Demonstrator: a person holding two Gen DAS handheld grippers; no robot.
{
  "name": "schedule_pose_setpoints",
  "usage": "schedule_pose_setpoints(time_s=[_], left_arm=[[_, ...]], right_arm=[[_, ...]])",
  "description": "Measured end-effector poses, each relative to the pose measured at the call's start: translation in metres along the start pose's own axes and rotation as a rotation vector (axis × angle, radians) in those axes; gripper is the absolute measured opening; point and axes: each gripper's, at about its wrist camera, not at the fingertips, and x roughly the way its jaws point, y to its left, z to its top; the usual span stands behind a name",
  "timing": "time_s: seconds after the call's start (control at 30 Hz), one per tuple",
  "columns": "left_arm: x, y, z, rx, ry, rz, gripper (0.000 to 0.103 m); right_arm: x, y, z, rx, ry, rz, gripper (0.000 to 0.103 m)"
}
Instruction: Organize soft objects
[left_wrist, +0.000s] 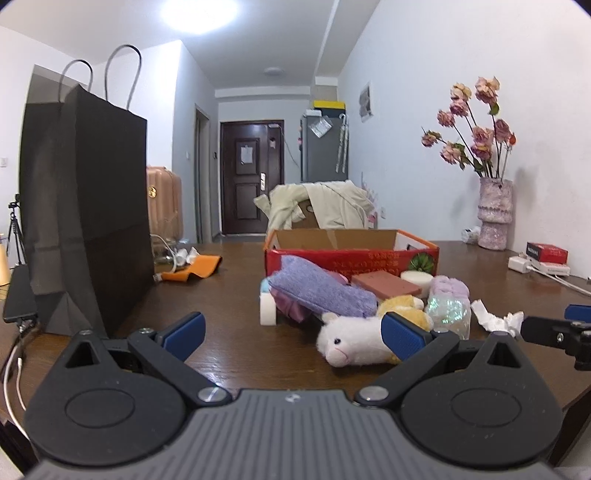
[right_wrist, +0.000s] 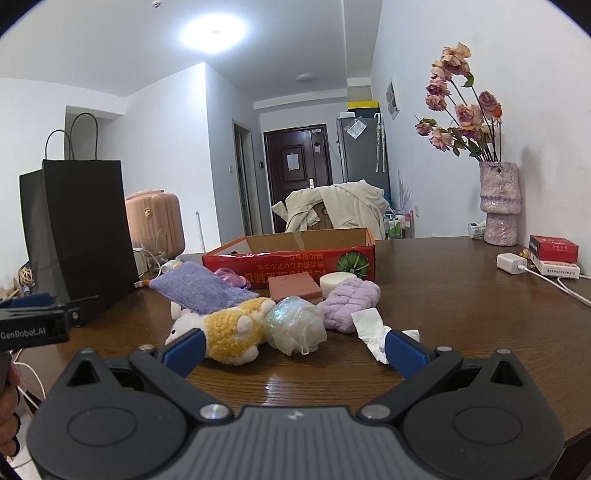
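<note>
Wooden counter (right_wrist: 443, 295), left to right: one black paper bag (right_wrist: 81, 229), one red cardboard box (right_wrist: 295, 260), one vase of flowers (right_wrist: 498, 203). Soft pile sits in front of the box: one purple cloth (right_wrist: 199, 288), one plush sheep (right_wrist: 229, 328), one pink sponge block (right_wrist: 293, 288), one white round sponge (right_wrist: 338, 282), one iridescent wrapped ball (right_wrist: 295, 325), one lilac towel (right_wrist: 349, 301), one crumpled tissue (right_wrist: 369, 328). Left gripper (left_wrist: 293, 332) spread wide, holding nothing, its right finger overlaps the sheep in view, contact unclear. Right gripper (right_wrist: 293, 347) spread wide, empty.
</note>
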Motion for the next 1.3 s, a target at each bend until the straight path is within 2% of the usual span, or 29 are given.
schedule_pose_setpoints(time_s=[0.07,0.17,0.3,0.37,0.43,0.53,0.57,0.63,0.77,0.83,0.9,1.07,1.3], left_arm=[[0.005,0.000,-0.003,0.003,0.023,-0.011,0.103],[0.015,0.002,-0.003,-0.005,0.065,-0.042,0.103],[0.035,0.009,0.006,-0.055,0.109,-0.098,0.103],[0.051,0.012,0.011,-0.088,0.152,-0.122,0.103],[0.069,0.014,0.013,-0.111,0.193,-0.147,0.102],[0.092,0.018,0.015,-0.151,0.238,-0.202,0.092],[0.100,0.022,0.016,-0.175,0.257,-0.231,0.089],[0.117,0.030,0.015,-0.238,0.309,-0.292,0.076],[0.149,0.045,0.007,-0.368,0.432,-0.366,0.067],[0.157,0.052,0.002,-0.425,0.454,-0.413,0.062],[0.160,0.055,0.000,-0.451,0.453,-0.458,0.052],[0.147,0.055,0.003,-0.476,0.440,-0.459,0.051],[0.097,0.040,0.034,-0.440,0.308,-0.469,0.051]], right_arm=[[0.002,-0.002,-0.003,0.019,0.000,0.009,0.103],[0.014,-0.004,-0.006,0.036,0.050,0.039,0.103],[0.027,0.001,-0.001,0.011,0.073,0.048,0.102],[0.037,0.006,0.006,0.018,0.095,0.074,0.093],[0.056,0.009,0.013,0.062,0.144,0.112,0.072],[0.081,0.018,0.018,0.089,0.183,0.154,0.059],[0.088,0.022,0.019,0.093,0.185,0.164,0.059],[0.100,0.030,0.021,0.090,0.187,0.181,0.059],[0.125,0.037,0.024,0.127,0.219,0.195,0.054],[0.135,0.037,0.023,0.149,0.242,0.188,0.048],[0.140,0.035,0.021,0.168,0.251,0.175,0.046],[0.138,0.030,0.021,0.182,0.262,0.191,0.041],[0.100,0.029,0.037,0.159,0.186,0.239,0.041]])
